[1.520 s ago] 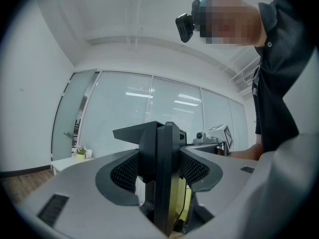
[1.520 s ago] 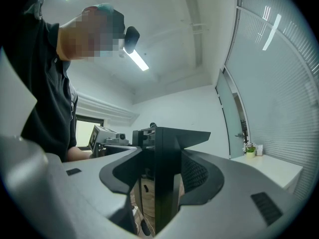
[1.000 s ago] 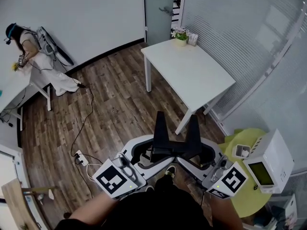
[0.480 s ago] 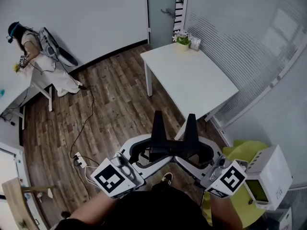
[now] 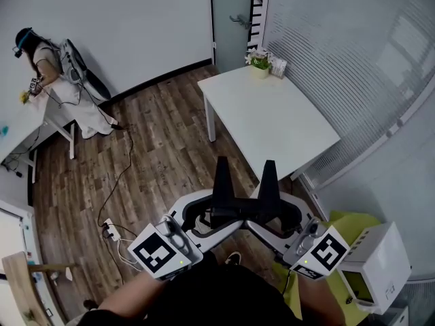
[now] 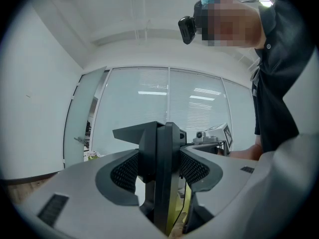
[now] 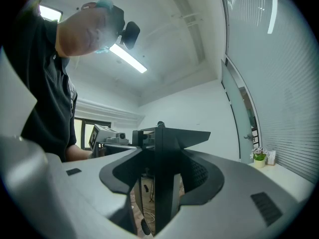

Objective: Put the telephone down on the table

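Telephone (image 5: 240,208) in level left claw (image 5: 212,217) and right claw (image 5: 273,214)

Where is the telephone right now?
Head view, low centre: the telephone is held in the air between the left tongs and right tongs, over the wood floor, just short of the white table.

Black angular plastic telephone (image 5: 239,212), its two prongs pointing upward, is being held aloft, level, short of the near corner of the white rectangular table (image 5: 272,117), not touching it.
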`<action>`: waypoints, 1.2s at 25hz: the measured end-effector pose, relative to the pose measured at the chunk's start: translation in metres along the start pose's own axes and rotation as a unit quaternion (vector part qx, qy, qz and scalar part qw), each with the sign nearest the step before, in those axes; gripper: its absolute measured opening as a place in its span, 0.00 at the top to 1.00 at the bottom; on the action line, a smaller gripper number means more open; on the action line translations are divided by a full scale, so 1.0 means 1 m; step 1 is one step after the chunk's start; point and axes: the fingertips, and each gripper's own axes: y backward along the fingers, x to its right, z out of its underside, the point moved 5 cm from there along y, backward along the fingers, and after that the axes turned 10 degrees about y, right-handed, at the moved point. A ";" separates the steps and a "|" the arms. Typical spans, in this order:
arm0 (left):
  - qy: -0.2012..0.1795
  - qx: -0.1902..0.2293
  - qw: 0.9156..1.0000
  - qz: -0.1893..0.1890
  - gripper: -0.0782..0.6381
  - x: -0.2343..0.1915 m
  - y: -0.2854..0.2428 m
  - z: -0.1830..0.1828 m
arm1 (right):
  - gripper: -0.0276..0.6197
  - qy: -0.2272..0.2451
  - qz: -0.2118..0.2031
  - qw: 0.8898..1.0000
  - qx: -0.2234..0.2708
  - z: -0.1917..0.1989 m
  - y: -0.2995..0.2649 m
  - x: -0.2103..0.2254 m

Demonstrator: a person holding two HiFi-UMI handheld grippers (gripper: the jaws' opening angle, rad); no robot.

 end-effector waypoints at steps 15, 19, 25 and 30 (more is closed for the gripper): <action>0.012 -0.014 0.998 0.052 0.54 -0.135 -0.025 -0.022 | 0.58 -0.007 0.051 0.999 -0.016 0.022 -0.100 0.077; 0.007 -0.015 0.997 0.071 0.54 -0.182 -0.024 -0.039 | 0.58 -0.007 0.071 0.997 -0.017 0.022 -0.142 0.097; 0.011 -0.020 0.996 0.090 0.54 -0.248 -0.016 -0.057 | 0.58 -0.013 0.088 0.996 -0.007 0.019 -0.207 0.119; 0.012 -0.028 0.995 0.099 0.54 -0.291 -0.007 -0.067 | 0.58 -0.012 0.107 0.994 -0.021 0.031 -0.245 0.132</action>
